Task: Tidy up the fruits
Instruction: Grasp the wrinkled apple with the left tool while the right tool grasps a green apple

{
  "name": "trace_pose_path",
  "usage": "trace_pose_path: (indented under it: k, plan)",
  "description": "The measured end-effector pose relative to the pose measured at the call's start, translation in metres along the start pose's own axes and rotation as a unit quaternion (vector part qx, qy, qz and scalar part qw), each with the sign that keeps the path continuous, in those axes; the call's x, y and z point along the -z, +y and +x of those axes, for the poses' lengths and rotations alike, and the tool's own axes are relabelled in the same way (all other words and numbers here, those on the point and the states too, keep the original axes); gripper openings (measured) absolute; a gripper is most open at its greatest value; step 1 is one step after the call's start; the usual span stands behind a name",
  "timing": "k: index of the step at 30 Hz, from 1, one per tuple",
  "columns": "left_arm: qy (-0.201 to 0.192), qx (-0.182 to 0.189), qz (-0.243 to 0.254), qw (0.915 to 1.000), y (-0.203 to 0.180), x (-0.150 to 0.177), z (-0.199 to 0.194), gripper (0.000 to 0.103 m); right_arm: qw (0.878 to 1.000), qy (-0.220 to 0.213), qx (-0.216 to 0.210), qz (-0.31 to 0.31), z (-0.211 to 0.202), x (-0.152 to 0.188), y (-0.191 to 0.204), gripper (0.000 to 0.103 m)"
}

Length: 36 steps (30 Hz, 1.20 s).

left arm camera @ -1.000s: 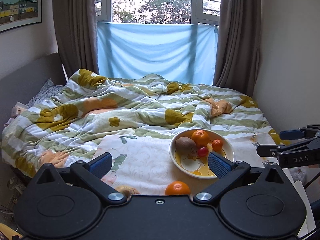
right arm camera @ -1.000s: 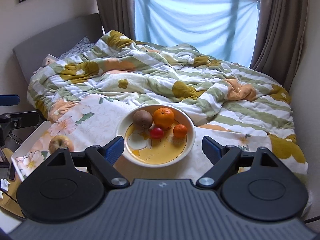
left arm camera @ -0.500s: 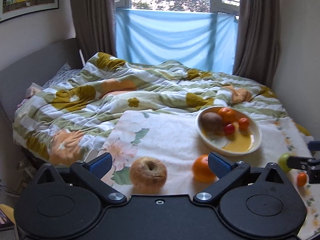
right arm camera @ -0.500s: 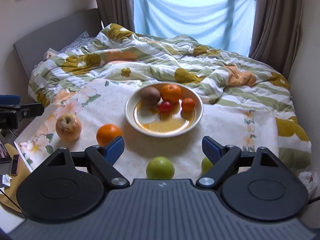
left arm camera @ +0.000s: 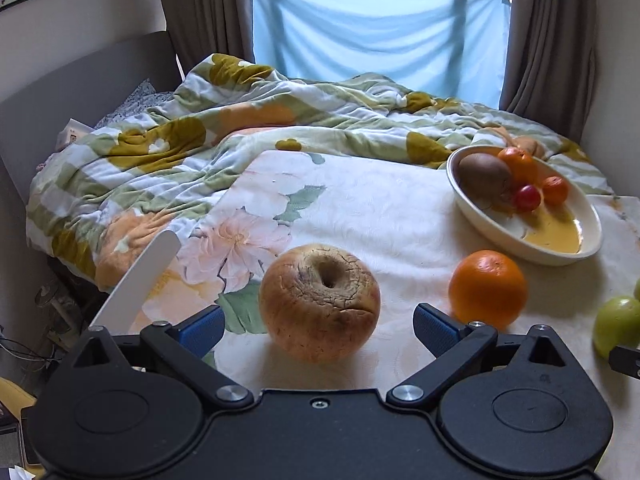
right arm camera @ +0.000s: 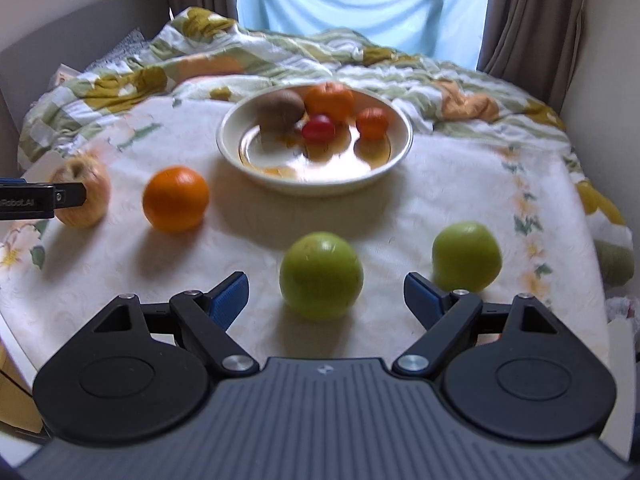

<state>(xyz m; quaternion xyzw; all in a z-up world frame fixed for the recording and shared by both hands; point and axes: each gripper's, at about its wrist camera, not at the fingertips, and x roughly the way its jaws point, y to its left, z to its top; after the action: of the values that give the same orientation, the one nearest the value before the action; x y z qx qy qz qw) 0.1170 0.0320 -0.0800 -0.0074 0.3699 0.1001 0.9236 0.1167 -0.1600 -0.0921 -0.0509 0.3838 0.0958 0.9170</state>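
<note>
green apple (left arm camera: pixel 618 328): cut by right edge of left wrist view; bowl (right arm camera: pixel 240 120) and contents: motion-blurred.

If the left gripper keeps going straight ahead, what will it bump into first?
Most likely the wrinkled apple. It sits right ahead of the open left gripper, between the two blue pads. The orange lies off to the right of that line.

Daylight from the window (left arm camera: pixel 376 28); left view sharp, right view motion-blurred, edges fisheye-bent.
</note>
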Motion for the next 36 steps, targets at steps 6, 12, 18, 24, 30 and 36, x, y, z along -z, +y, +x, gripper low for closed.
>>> trace_pose_path:
  k: [6,12,18,24,30,36]
  plan:
    - [0.006,-0.012,0.013,0.9998,-0.004,-0.003,0.015,0.094,1.000,0.021,0.004,0.011,0.018,0.003,-0.002,0.099]
    - [0.019,-0.002,0.018,0.9997,-0.001,-0.002,0.022,0.078,0.999,0.031,0.001,0.027,0.025,0.001,-0.004,0.097]
    - [0.022,0.006,0.008,0.9997,0.002,-0.001,0.020,0.077,1.000,0.027,-0.001,0.017,0.025,-0.003,-0.002,0.092]
    - [0.024,0.008,0.015,0.9996,0.001,0.004,0.014,0.077,0.999,0.029,-0.008,0.017,0.030,-0.006,-0.003,0.082]
    - [0.032,0.007,0.012,0.9994,0.000,0.007,0.010,0.077,0.999,0.026,-0.018,0.004,0.032,-0.009,0.001,0.079]
    - [0.032,0.012,0.013,0.9994,-0.003,0.013,0.002,0.077,0.999,0.036,-0.018,0.001,0.037,-0.011,-0.002,0.071]
